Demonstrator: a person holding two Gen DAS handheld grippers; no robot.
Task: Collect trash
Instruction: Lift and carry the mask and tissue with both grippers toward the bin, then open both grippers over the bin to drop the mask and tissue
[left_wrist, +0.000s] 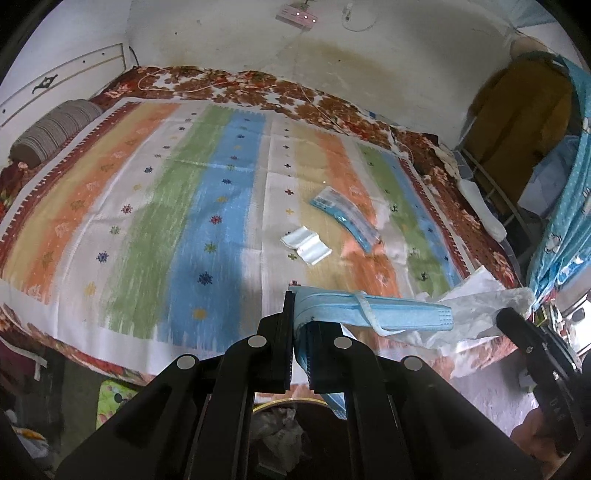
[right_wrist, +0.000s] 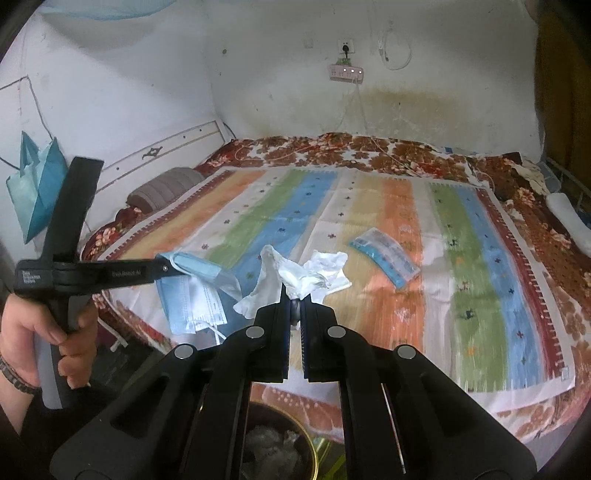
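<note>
My left gripper (left_wrist: 300, 314) is shut on a blue face mask (left_wrist: 373, 314), held over the near edge of the bed; the mask also shows in the right wrist view (right_wrist: 195, 269). My right gripper (right_wrist: 294, 299) is shut on crumpled white tissue (right_wrist: 291, 277). A blue-edged clear wrapper (left_wrist: 347, 218) (right_wrist: 388, 254) and a small folded white packet (left_wrist: 304, 249) lie on the striped bedspread (left_wrist: 147, 206). A dark trash bin with a gold rim (right_wrist: 273, 446) (left_wrist: 277, 432), holding crumpled trash, stands below both grippers.
The bed fills the view, with a grey pillow (left_wrist: 51, 129) at its left. A pink power strip (right_wrist: 345, 72) and cables hang on the back wall. A blue bag (right_wrist: 33, 192) hangs left. Clothes and a rack (left_wrist: 517, 122) stand right.
</note>
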